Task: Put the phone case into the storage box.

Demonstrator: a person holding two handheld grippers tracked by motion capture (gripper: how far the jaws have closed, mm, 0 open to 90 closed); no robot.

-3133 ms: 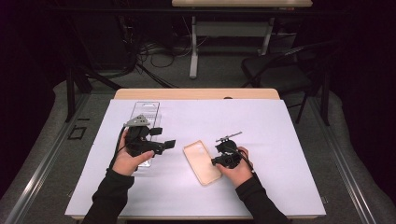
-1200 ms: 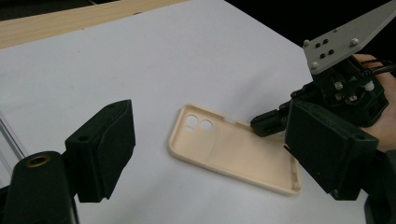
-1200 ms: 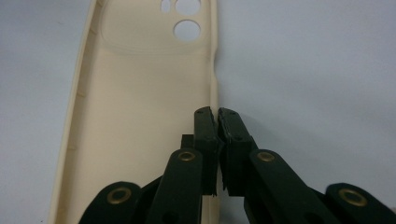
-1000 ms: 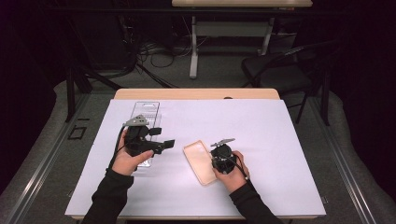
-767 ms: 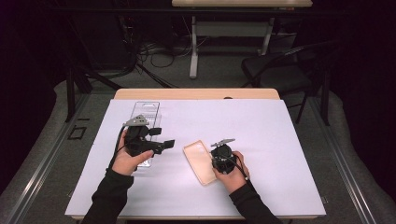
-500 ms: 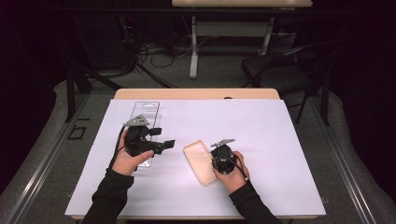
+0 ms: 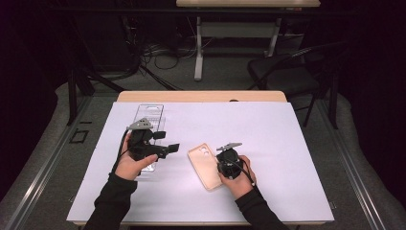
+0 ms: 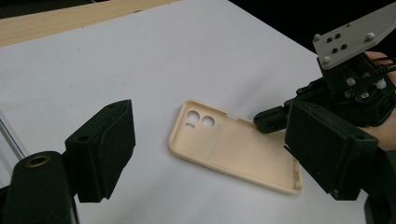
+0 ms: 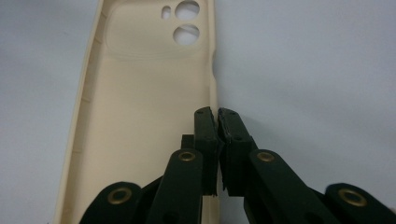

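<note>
One clear tray lies under the left gripper, whose jaws gape wide, while the beige phone case, hollow side up at mid-table, has its side wall pinched by the right gripper.

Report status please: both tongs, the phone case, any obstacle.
Left tongs open, off the case. Right tongs shut on phone case side wall. Case flat on table, hollow side up. Nothing in the way.

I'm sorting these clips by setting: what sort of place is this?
Probably a lab or recording studio, not a home: dark surroundings, a white-covered table, loose cables on the floor, and a handheld right gripper pinching a phone case.
</note>
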